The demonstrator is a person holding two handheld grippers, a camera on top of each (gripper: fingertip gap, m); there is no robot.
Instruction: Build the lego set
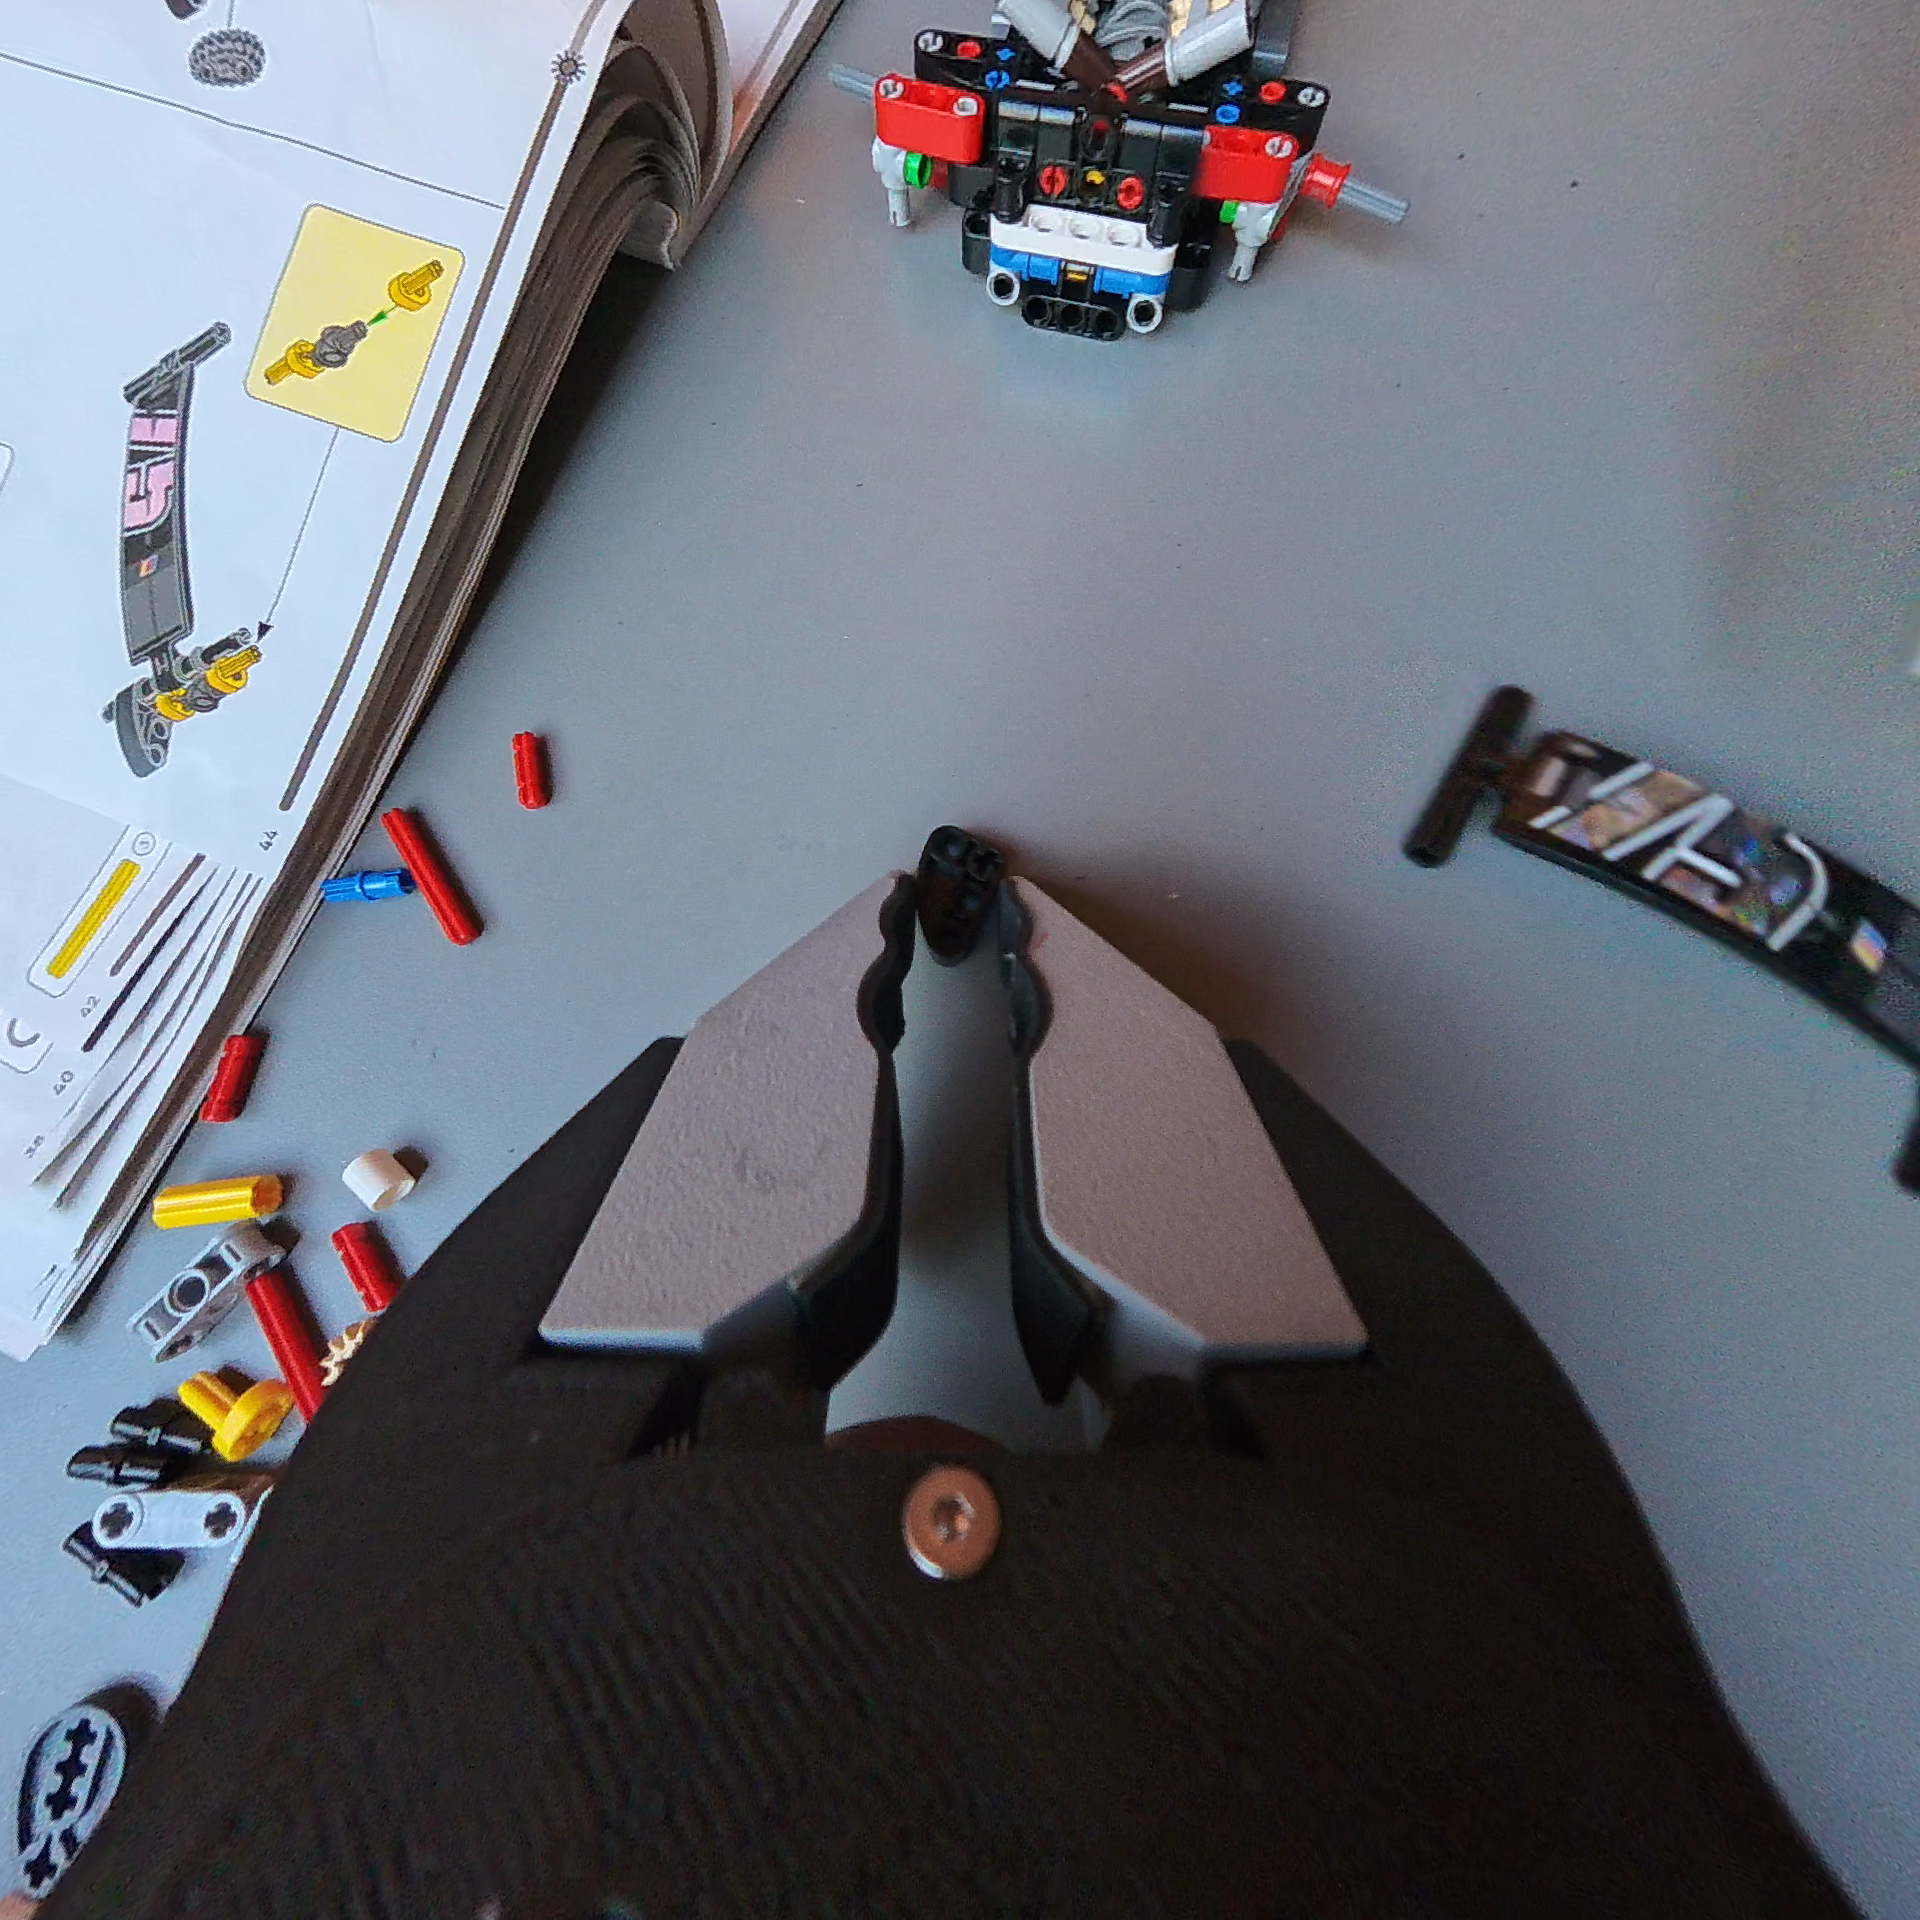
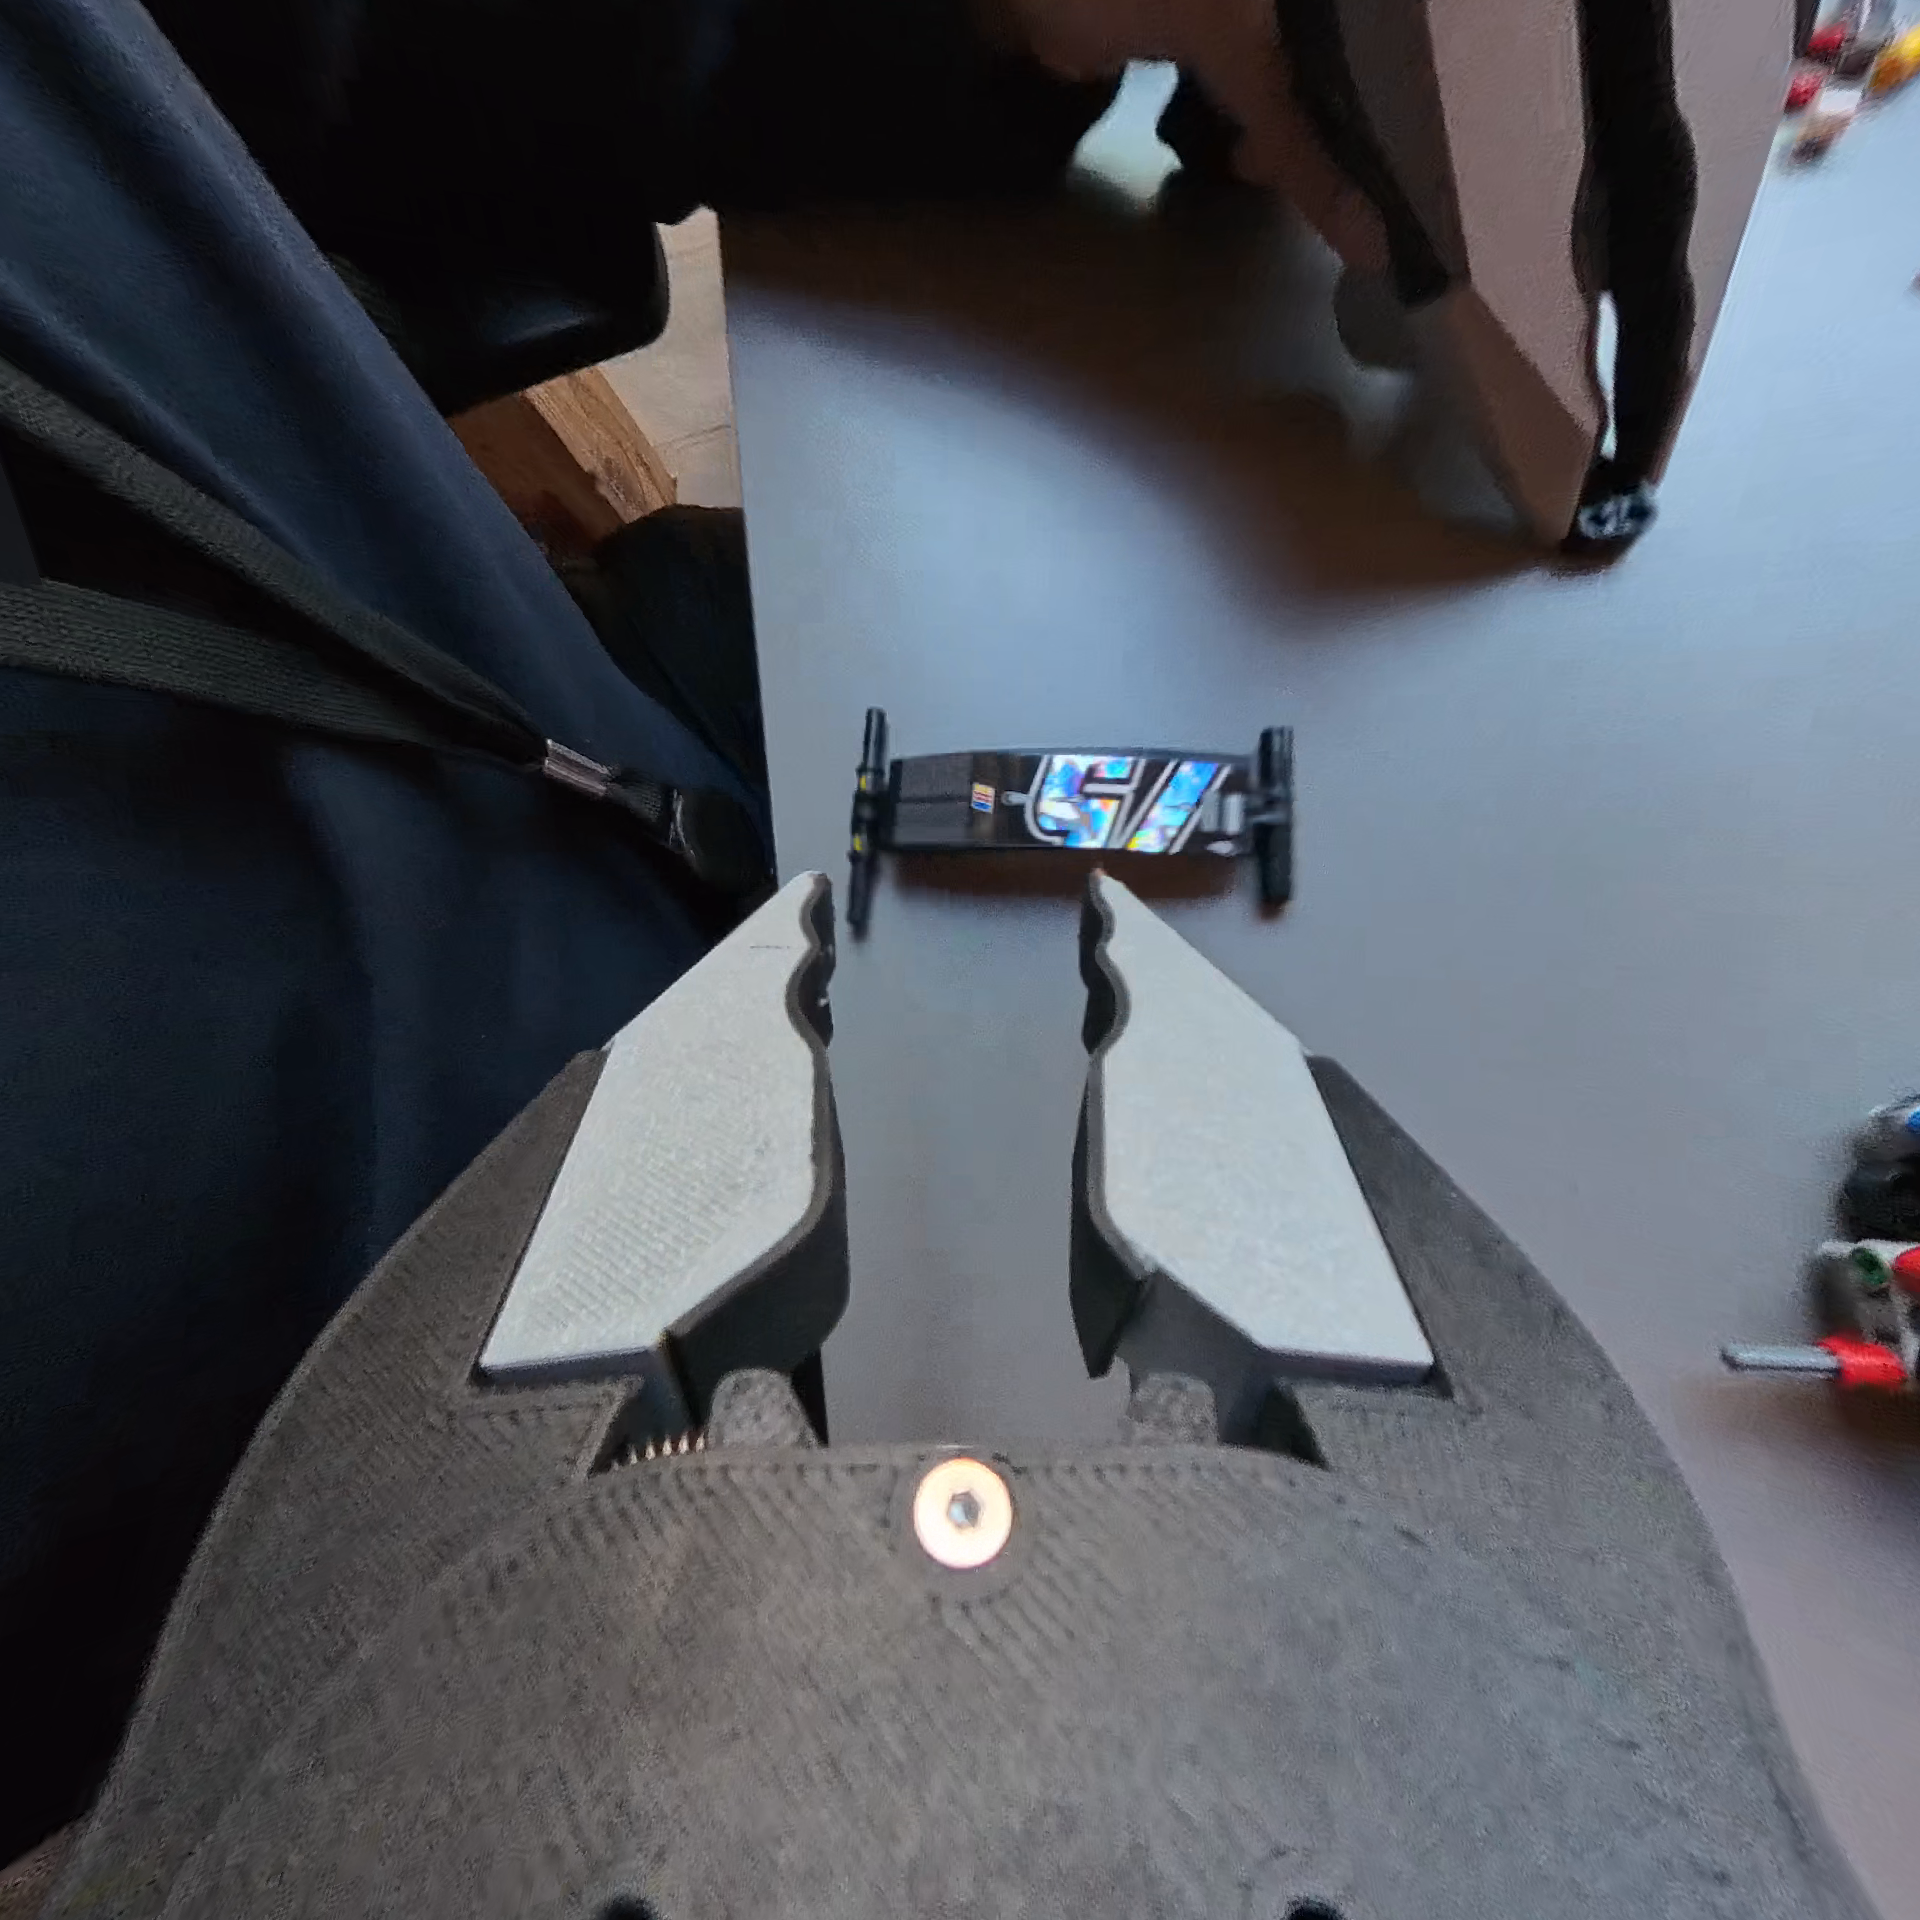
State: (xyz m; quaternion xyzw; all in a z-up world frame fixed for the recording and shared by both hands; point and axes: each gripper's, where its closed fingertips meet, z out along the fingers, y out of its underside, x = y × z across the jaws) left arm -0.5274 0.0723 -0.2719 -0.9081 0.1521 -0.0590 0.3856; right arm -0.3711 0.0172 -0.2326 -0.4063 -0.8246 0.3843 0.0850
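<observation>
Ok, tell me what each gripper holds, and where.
Left gripper: small black connector piece, pinched at the fingertips by its lower part. Right gripper: fingers open, nothing held.

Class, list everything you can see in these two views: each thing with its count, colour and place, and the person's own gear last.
Table: one, grey, under everything.
Instruction booklet: one, white, open, upper left.
Part-built model: one, black, red, white and blue, far centre.
Curved panel: one, black with a shiny sticker and cross-pins at both ends, just beyond the right tongs.
Loose pieces: many, red, yellow, blue, white, grey, black, left edge.
Small connector: one, black, gripped at the tips of the left tongs.
Left tongs: closed on the connector.
Right tongs: open, empty.
</observation>
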